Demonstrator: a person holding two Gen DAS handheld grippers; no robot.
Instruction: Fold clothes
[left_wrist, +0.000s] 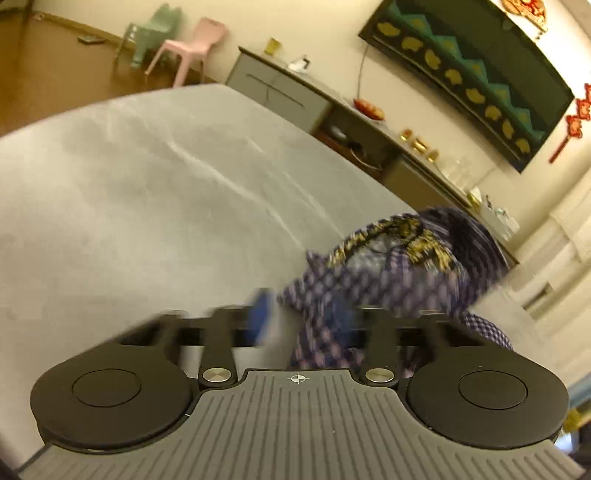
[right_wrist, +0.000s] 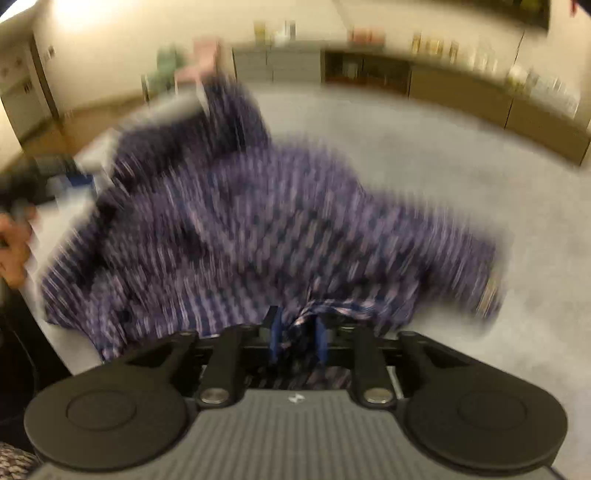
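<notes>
A purple-and-dark checked shirt (right_wrist: 236, 229) lies spread and rumpled on the grey table (right_wrist: 461, 170), blurred by motion. My right gripper (right_wrist: 297, 336) is shut on a bunched edge of the shirt at its near side. In the left wrist view the shirt (left_wrist: 399, 273) is lifted in a bundle with its collar label showing, and my left gripper (left_wrist: 306, 325) is shut on its cloth; one blue finger pad (left_wrist: 260, 314) shows beside the fabric. The left gripper (right_wrist: 55, 184) also shows at the shirt's left edge in the right wrist view, held by a hand.
The grey table (left_wrist: 147, 192) stretches away to the left. A long low cabinet (left_wrist: 288, 92) with jars and dishes runs along the wall behind it. A pink chair (left_wrist: 192, 48) and a green chair (left_wrist: 151, 33) stand at the far left on the wooden floor.
</notes>
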